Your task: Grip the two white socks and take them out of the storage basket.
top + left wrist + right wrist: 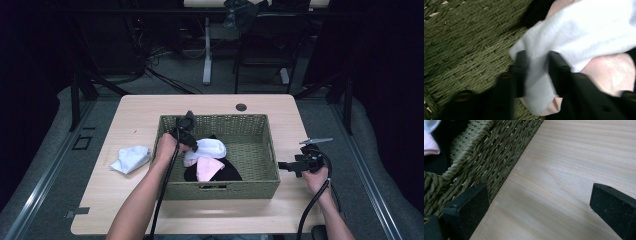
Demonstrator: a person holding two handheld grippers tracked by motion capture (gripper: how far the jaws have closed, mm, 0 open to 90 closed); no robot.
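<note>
White cloth (130, 159) lies on the table (150, 107).

The basket (220, 190) is olive green, woven in a twisted rope pattern. In it lie a white sock (212, 146), a pale pink cloth (206, 167) and a black cloth (227, 173), all plain. A white cloth (130, 158) lies on the bench (140, 107), which is light wood with a fine grain. Both grippers, left (192, 146) and right (281, 165), are black, fingers (520, 67) and cables too.
</note>
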